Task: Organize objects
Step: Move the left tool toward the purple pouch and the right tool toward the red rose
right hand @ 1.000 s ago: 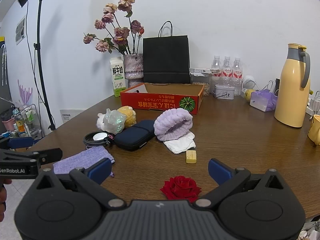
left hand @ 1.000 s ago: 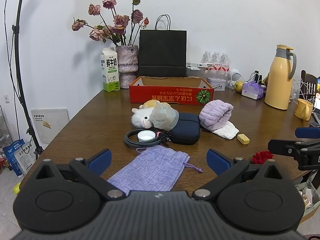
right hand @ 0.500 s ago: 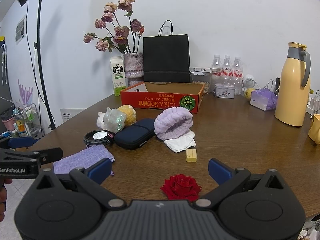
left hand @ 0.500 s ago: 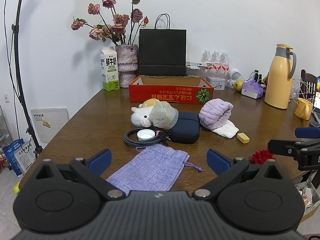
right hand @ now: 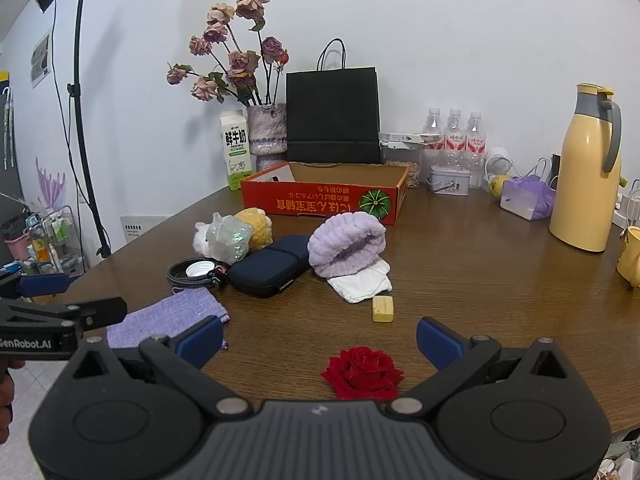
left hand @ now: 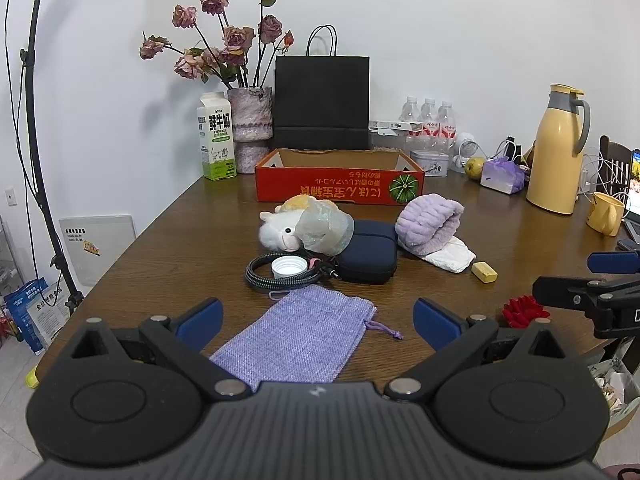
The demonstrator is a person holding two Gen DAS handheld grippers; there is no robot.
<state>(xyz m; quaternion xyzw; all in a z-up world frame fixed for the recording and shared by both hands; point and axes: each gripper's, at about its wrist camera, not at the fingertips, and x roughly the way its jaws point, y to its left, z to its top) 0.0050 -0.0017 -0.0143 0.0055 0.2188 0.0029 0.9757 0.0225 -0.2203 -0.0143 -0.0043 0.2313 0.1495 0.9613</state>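
L gripper (left hand: 318, 316): jaws spread wide, nothing between the pads, held low at the near edge of the wooden table (left hand: 192, 236). Lilac drawstring pouch (left hand: 296, 336) lies flat directly ahead, centred in the gap, near end passing under the claw body; no contact seen w/ either finger.

Beyond pouch: coiled black cable (left hand: 280, 274) w/ white cap (left hand: 289, 267) inside the loop, then navy zip case (left hand: 366, 254), plush toy (left hand: 280, 232) w/ clear plastic bag over it.

R gripper (right hand: 319, 338): also spread wide, empty. Red rose head (right hand: 362, 372) sits just ahead, between the fingers, slightly R of centre, untouched. Yellow block (right hand: 383, 309) further fwd. Purple headband (right hand: 346, 242) and red cardboard tray (right hand: 324, 196) well beyond.
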